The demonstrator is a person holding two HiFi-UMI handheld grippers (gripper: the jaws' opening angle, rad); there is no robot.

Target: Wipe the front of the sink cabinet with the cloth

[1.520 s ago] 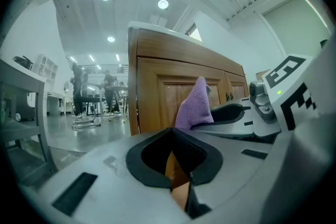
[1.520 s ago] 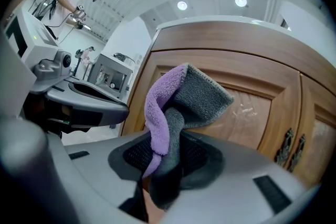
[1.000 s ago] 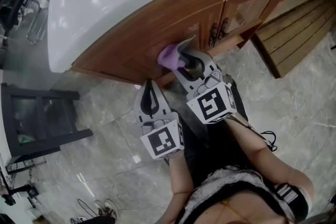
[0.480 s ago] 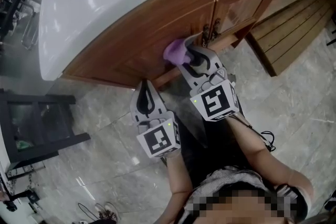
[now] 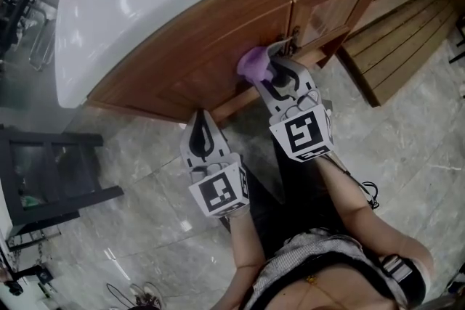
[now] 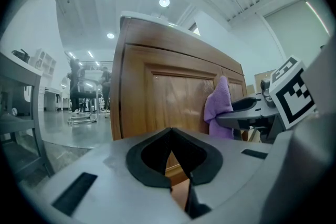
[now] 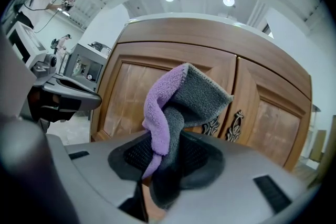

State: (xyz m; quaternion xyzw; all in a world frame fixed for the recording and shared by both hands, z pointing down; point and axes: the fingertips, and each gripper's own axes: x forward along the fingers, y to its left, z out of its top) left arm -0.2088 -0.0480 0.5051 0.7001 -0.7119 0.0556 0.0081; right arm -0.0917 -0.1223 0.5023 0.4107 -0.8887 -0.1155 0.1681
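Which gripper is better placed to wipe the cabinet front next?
Right. The right gripper is shut on the cloth at the cabinet front; the left gripper is shut, empty, and farther back.

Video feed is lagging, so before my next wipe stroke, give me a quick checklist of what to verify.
1. Cloth clamped in right tongs: ok.
2. Cloth against cabinet door: ok, looks pressed on.
3. Left tongs out of the path: ok, shut, empty, held back from the cabinet.
4. Clearance from ornate handles: not ok, right beside the cloth, could snag.
5. Door closed: ok.
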